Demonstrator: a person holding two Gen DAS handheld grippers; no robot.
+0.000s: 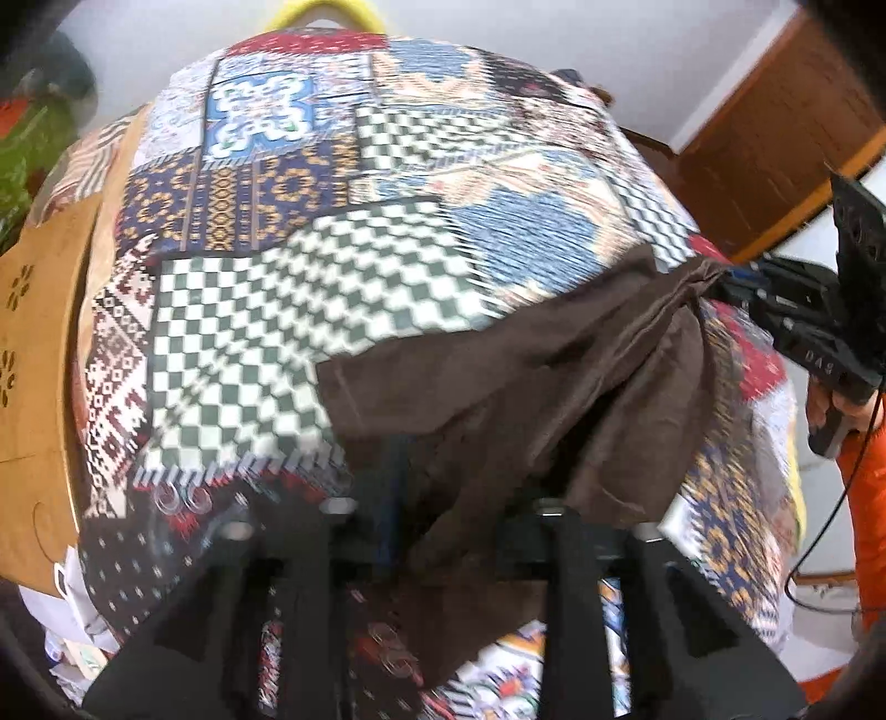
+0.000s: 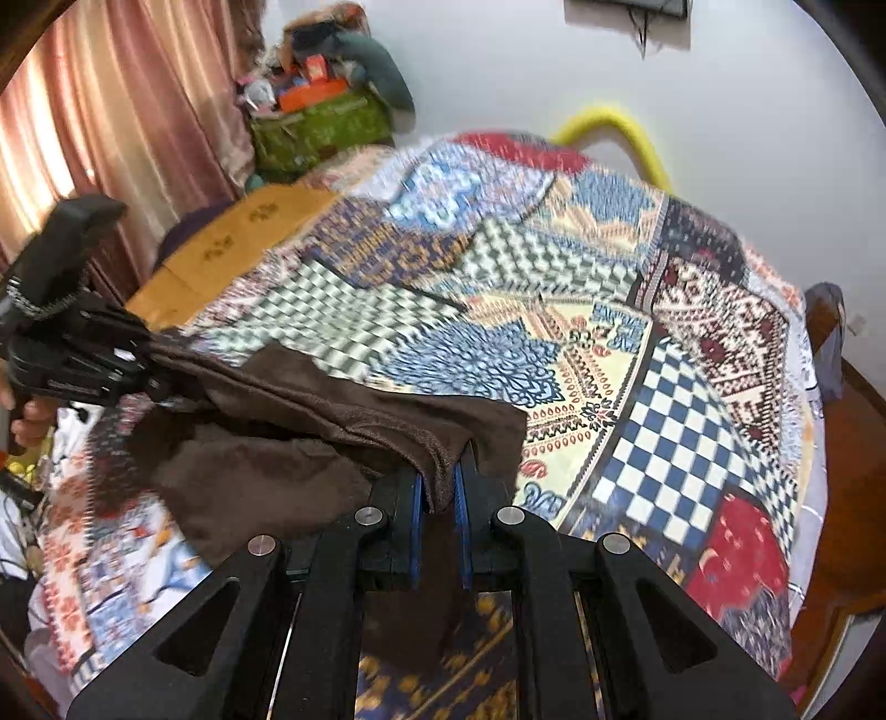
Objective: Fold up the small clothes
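Above the patchwork bedspread (image 2: 637, 354), the brown garment (image 2: 310, 421) is hanging stretched between both tools. The right hand-held gripper (image 2: 441, 498) is pinching one bunched corner tight; the left hand-held gripper (image 1: 437, 515) is standing partly open, cloth draping between its fingers.

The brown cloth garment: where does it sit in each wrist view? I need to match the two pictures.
Left wrist view: the brown cloth garment spreads across the lower centre, drawn out to the right tongs at right.
Right wrist view: it lies lower left of centre, its near edge pinched in the right tongs, its far end running to the left tongs at left.
Shared landmark: the yellow curved tube beyond the patchwork bedspread.
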